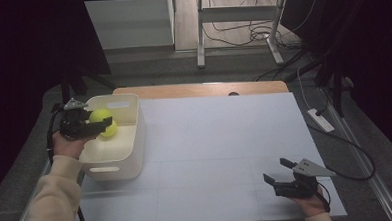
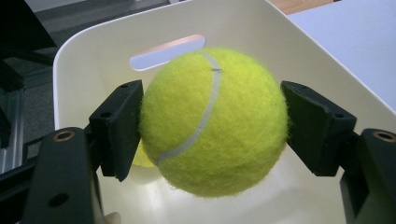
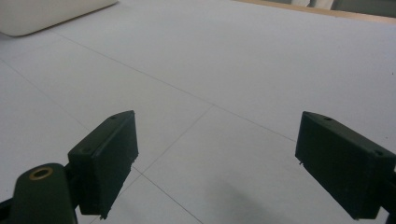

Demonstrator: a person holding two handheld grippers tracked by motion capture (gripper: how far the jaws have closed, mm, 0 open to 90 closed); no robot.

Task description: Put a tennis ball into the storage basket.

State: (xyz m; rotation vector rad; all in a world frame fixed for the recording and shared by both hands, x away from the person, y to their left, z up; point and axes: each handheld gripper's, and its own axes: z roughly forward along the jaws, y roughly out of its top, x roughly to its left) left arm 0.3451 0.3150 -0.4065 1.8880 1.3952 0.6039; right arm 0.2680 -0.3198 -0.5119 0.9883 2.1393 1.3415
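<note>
— What sits closest to us in the high view?

— The right gripper (image 1: 277, 171), low at the near right of the table (image 1: 220, 139), held in a hand (image 1: 313, 205) that comes in from the bottom edge. Its jaws stand wide apart with nothing between them. In the right gripper view they frame bare white tabletop (image 3: 233, 70), crossed by thin seams, and a corner of the tub (image 3: 51, 14) shows far off at the upper left.

— And the left one?

— The left gripper (image 1: 104, 122) is over the white tub (image 1: 131, 153) at the table's left edge (the tub has slot handles in its end walls). Its jaws are clamped on a yellow tennis ball (image 1: 100, 116), one pad on each side, as the left gripper view shows: the ball (image 2: 215, 121) sits squarely between the pads (image 2: 123, 126), pressed by both.

— Where is that ball relative to the tub?

— Held above the tub's inside, clear of its floor. A second ball (image 1: 109, 129) lies in the tub just below and beside it; in the left gripper view a sliver of it (image 2: 140, 158) peeks out behind the left pad.

— The left arm?

— A cream sleeve (image 1: 52, 197) runs up from the bottom left to the hand (image 1: 68, 143) on the gripper.
</note>
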